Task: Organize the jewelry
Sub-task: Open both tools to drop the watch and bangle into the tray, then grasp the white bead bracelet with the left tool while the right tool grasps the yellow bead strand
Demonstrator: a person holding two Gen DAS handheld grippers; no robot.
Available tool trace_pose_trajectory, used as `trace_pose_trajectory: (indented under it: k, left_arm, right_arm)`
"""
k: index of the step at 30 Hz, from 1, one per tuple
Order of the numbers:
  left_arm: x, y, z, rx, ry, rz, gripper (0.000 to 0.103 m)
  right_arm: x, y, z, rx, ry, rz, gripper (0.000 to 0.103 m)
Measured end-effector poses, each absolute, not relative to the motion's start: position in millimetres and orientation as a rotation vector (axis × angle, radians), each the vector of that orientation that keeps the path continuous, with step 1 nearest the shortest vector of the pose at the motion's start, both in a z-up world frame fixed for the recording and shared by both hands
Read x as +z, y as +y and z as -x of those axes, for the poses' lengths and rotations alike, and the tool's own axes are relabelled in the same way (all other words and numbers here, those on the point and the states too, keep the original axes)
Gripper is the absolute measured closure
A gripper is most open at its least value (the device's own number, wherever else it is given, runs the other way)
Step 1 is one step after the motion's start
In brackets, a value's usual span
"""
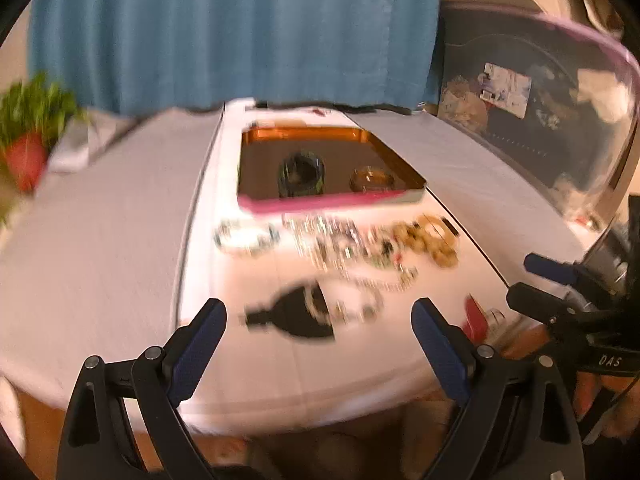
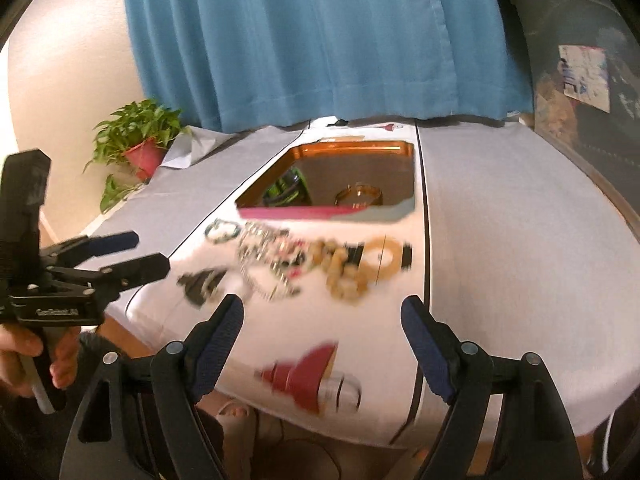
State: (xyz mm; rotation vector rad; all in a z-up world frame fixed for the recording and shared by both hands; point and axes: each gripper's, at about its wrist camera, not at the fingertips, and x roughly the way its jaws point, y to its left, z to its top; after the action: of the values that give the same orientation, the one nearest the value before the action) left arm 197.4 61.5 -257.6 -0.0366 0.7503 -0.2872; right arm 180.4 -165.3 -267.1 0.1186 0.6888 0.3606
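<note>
Jewelry lies in a blurred row on the white cloth: a green-white bangle (image 1: 245, 237) (image 2: 221, 231) at the left, silver chains (image 1: 332, 242) (image 2: 266, 256) in the middle, gold-beige bangles and beads (image 1: 430, 240) (image 2: 360, 266) at the right. Behind them is an orange tray (image 1: 256, 136) (image 2: 406, 150) holding a dark green holder (image 1: 301, 174) (image 2: 286, 191) and an amber dish (image 1: 372, 179) (image 2: 359, 196). My left gripper (image 1: 318, 338) is open and empty, near the table's front edge. My right gripper (image 2: 322, 334) is open and empty, likewise short of the jewelry.
The table (image 1: 100, 240) (image 2: 520, 240) wears grey-white cloth with printed figures. A potted plant (image 1: 28, 128) (image 2: 138, 136) stands at the back left. A blue curtain (image 1: 232, 28) hangs behind. A dark cluttered cabinet (image 1: 532, 112) is at the right.
</note>
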Motion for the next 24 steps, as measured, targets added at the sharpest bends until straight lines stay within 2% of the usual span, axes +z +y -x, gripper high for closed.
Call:
trace_pose_trajectory:
  k: [4,10,17,20,21,22,23,24]
  left_arm:
    - [-271.2,77.5,-191.8,-0.308,0.796,0.196,0.013]
    - [-268.3,77.2,-190.8,-0.299,0.767,0.209,0.013]
    - [-278.8,66.7,-209.5,-0.295,0.786,0.172,0.015]
    - [-285.5,62.4,-220.3,-0.310,0.799,0.177,0.027]
    - [-289.8,60.9,-227.0,-0.311,0.819,0.183,0.041]
    - [-294.4,59.3,-233.8,-0.303,0.836,0.185,0.049]
    - [-293.9,57.7,-235.4,-0.289,0.811,0.175,0.050]
    - [-295.7,55.7,-238.9,-0.284,0.810,0.168,0.057]
  right_arm:
    - [-261.1,-160.7,-163.7,0.366,0.679,-0.116,0.022]
    - [-248.7,-156.6,-141.1,0.370,0.640,-0.035,0.022]
    - [-274.0,-169.7,-167.3,0.372,0.686,-0.042,0.022]
    - [-280.6,-171.3,-183.7,0.355,0.692,-0.050,0.022]
    - [-284.1,-169.6,-194.2,0.356,0.694,-0.044,0.022]
    - [-285.4,-167.6,-201.8,0.360,0.689,-0.043,0.023]
    - [-287.1,-165.7,-210.9,0.358,0.686,-0.043,0.025]
    - [-289.3,-164.0,-220.1,0.353,0.689,-0.047,0.030]
